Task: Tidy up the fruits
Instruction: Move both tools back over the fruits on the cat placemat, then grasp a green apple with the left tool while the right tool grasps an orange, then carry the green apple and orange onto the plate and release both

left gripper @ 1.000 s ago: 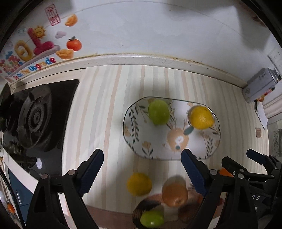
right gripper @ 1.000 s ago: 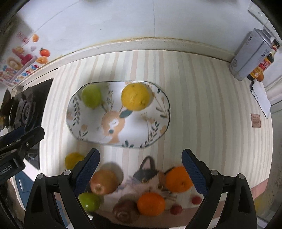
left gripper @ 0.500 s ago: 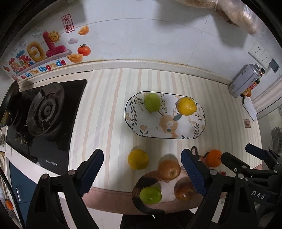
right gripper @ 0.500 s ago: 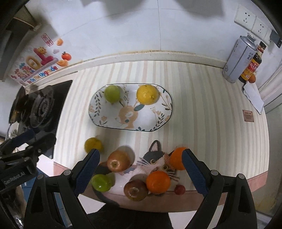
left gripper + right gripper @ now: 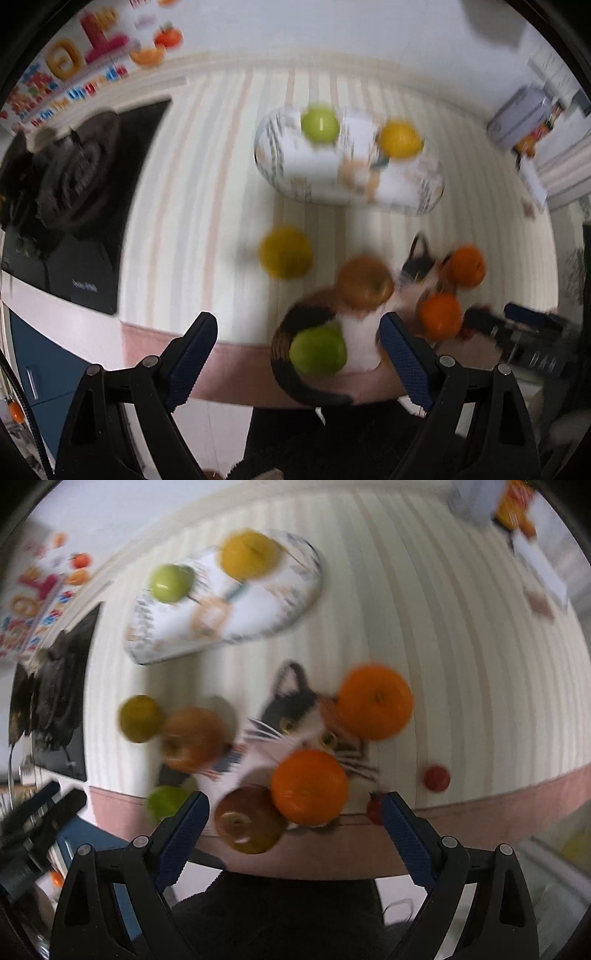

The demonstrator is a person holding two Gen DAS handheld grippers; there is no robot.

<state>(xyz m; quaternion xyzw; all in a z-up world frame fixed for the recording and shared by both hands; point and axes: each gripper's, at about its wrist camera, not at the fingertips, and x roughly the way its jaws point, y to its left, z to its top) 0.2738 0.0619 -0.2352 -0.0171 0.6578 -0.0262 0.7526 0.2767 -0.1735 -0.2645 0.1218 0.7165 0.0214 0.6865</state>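
Showing: two hand-held grippers over a striped counter (image 5: 461,646) scattered with fruit; both views are motion-blurred.
Left gripper (image 5: 297,354): jaws spread wide, nothing between the blue pads; it points down over the counter's near edge, above the cat-shaped mat.
Right gripper (image 5: 295,829): jaws also spread wide and empty of any grip; seen from its own camera, the near orange and the brownish apple lie in the gap beyond the pads, untouched.
Oval plate (image 5: 280,162): floral print, toward the back of the counter; it carries a green apple (image 5: 320,123) at its left and a yellow citrus (image 5: 400,139) at its right, the two apart.
Loose yellow fruit (image 5: 285,252): directly on the counter, between the plate and the mat, left of the mat.
Cat-shaped mat (image 5: 291,716): at the near edge of the counter, partly overhanging it.
Fruit on the mat: a reddish apple (image 5: 192,738) at the left; a second green apple (image 5: 317,350) at the near-left end; a brownish apple (image 5: 249,821) at the near edge, touching the near orange (image 5: 309,786); a far orange (image 5: 375,701) by the cat's ear.
Small red fruits: one (image 5: 436,778) on the counter right of the mat, another (image 5: 373,810) at the counter's edge beside the right pad; kind not discernible.
Gas hob (image 5: 66,192): black, at the counter's left end.
Spray can (image 5: 515,116): far right corner, against the wall.
Wall sticker (image 5: 74,62): coloured lettering and fruit motifs, above the hob.
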